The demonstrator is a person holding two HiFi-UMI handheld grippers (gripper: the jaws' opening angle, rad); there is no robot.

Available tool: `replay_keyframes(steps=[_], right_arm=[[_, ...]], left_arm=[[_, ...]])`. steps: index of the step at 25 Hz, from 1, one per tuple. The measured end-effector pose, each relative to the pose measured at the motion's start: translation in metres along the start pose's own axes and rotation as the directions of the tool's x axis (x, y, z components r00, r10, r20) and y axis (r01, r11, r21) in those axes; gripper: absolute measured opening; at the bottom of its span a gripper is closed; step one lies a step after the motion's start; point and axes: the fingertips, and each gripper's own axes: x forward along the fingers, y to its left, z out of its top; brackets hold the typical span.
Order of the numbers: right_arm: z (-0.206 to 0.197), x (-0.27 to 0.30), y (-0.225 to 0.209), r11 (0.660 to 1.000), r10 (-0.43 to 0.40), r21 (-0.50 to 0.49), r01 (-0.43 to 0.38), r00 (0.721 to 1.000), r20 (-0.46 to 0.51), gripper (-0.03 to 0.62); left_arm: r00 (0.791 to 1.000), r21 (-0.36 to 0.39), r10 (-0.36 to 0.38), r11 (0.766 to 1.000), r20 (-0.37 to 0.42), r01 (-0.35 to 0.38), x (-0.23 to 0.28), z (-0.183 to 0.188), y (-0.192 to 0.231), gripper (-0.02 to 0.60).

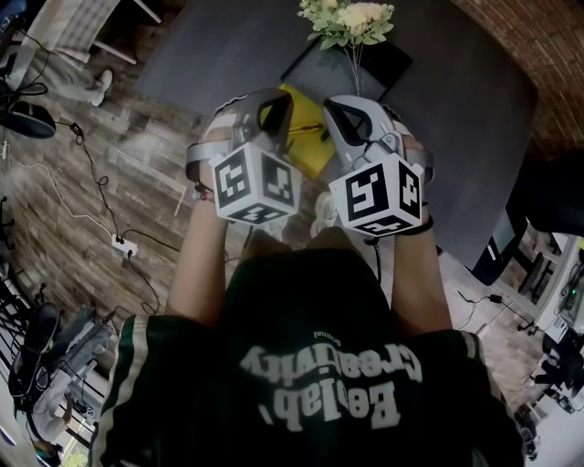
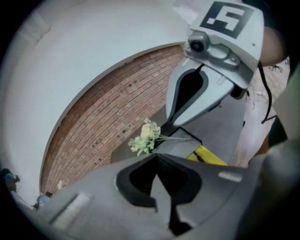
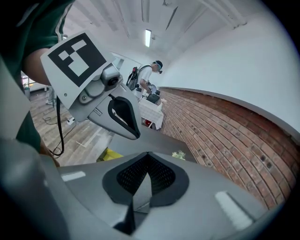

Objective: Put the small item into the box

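Note:
Both grippers are held close together above the person's chest, short of the dark grey table [image 1: 456,109]. My left gripper [image 1: 274,98] is shut with nothing between its jaws, and so is my right gripper [image 1: 339,108]. Between and beyond them a yellow flat thing [image 1: 308,141] lies on the table, partly hidden by the grippers. Behind it sits a dark box [image 1: 351,66] with pale flowers [image 1: 351,18]. In the left gripper view the left gripper [image 2: 157,157] points at the flowers [image 2: 145,137], the dark box [image 2: 180,146] and the yellow thing [image 2: 208,156]. I cannot make out a small item.
Wooden floor with cables and a power strip [image 1: 120,244] lies to the left. Chair legs [image 1: 100,46] stand at the far left. A brick wall [image 3: 225,126] runs behind the table. Another person [image 3: 147,77] stands far back near white furniture [image 3: 152,112].

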Motion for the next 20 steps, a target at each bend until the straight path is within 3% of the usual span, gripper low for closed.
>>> replay_keyframes(steps=[20], right_arm=[[0.043, -0.041, -0.021, 0.991, -0.100, -0.077, 0.105, 0.992, 0.073, 0.006]], left_arm=[[0.987, 0.038, 0.107, 0.993, 0.116, -0.112, -0.054, 0.052, 0.033, 0.002]])
